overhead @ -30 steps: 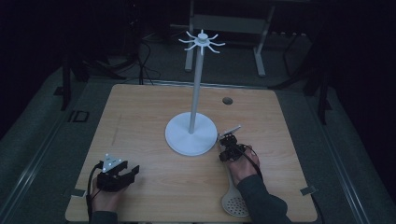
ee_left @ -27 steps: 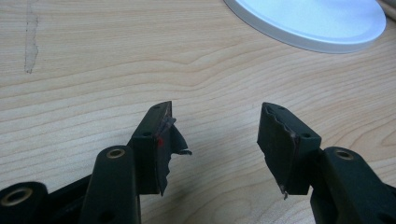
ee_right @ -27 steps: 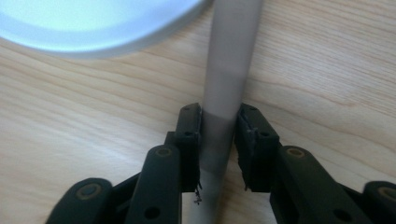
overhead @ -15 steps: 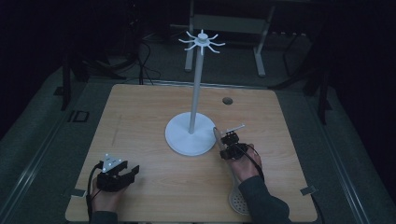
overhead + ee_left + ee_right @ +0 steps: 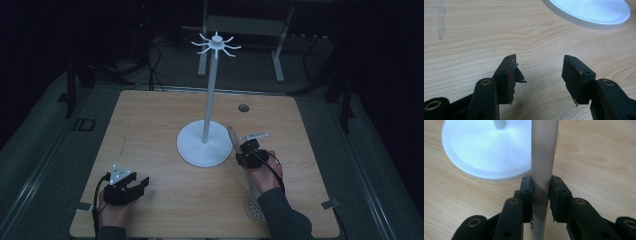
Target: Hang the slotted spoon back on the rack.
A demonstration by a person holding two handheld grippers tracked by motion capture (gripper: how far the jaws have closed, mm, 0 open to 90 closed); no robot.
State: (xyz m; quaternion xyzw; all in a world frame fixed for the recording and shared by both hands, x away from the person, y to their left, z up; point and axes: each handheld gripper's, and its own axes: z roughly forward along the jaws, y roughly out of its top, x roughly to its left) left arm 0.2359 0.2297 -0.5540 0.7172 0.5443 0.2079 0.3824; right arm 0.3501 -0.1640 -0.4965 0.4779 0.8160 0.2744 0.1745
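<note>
High view dim, surroundings near black; light wooden table evenly lit. Gripper views bright, backgrounds softly blurred.

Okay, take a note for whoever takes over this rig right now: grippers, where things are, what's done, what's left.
Right gripper: shut on the skimmer handle, with the perforated skimmer head low over the table by the person's forearm.
Left gripper: open, empty, resting on the table's near left.
White hook stand: upright mid-table, hooks bare.
Done: skimmer gripped.
Left, probably: raise it and hang it on a hook.
</note>
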